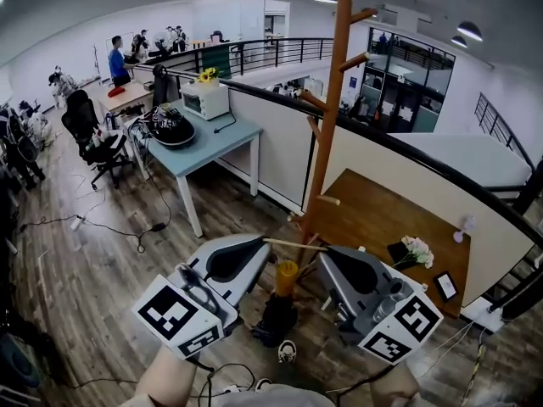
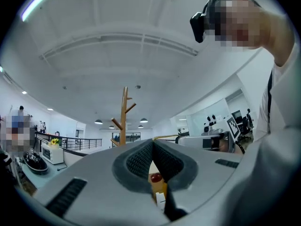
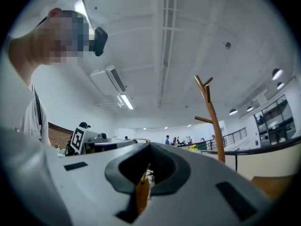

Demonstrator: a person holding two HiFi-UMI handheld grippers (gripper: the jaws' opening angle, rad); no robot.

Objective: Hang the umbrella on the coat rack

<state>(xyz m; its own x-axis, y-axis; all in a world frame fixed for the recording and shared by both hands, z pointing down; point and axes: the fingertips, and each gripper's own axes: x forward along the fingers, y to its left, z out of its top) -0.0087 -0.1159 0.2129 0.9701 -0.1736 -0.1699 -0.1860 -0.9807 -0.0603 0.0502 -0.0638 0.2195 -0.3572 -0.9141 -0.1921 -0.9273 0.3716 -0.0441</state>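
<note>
As the coat rack (image 1: pixel 327 117) is standing ahead, my left hand-held gripper (image 1: pixel 264 242) and right hand-held gripper (image 1: pixel 326 249) are clamping the umbrella (image 1: pixel 287 276).

No legible text, brand or number anywhere. Only sign-like marks were black-and-white square markers on left gripper (image 1: pixel 254 246) cube at 7 o'clock of head view and right gripper (image 1: pixel 333 257) cube at 5 o'clock: patterns only, no letters or digits. Small frame (image 1: pixel 445 286) at 4 o'clock too small to read.
</note>
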